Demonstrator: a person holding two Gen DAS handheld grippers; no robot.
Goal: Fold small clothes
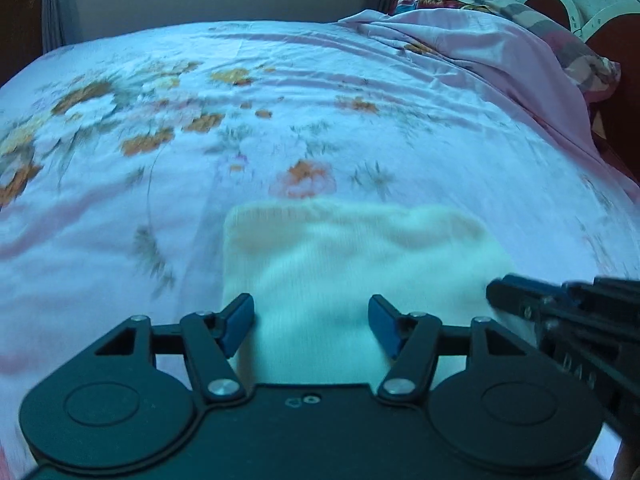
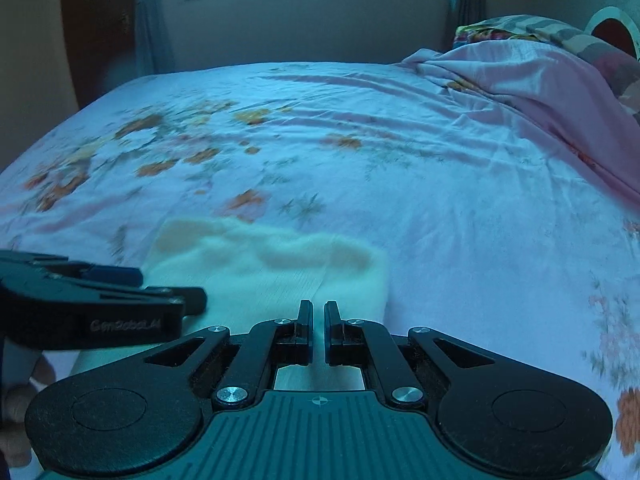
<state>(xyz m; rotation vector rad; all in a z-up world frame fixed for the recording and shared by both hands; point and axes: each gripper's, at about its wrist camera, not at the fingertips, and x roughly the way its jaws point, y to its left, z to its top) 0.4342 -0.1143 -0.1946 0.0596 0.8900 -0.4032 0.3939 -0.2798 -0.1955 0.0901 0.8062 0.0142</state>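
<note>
Bedroom w/ window behind; floral bedsheet (image 2: 360,152) spread flat, pink blanket (image 2: 540,88) bunched at far right. Pale cream garment (image 1: 352,256) lies on the sheet, near edge under both tools. Left tongs (image 1: 311,322) open, nothing pinched, cloth just below the blue pads. Right tongs (image 2: 318,322) closed, apparently on the garment's near edge, tho contact isn't clear. Judgement: get left onto its corner, grip level w/ right, then lift both evenly so the fold lands square.

The small garment (image 1: 352,264) is pale cream with tan patches along its far edge; the bedsheet (image 1: 320,120) is pale lilac with orange flowers. The gripper pads (image 1: 240,324) are blue on black arms.
</note>
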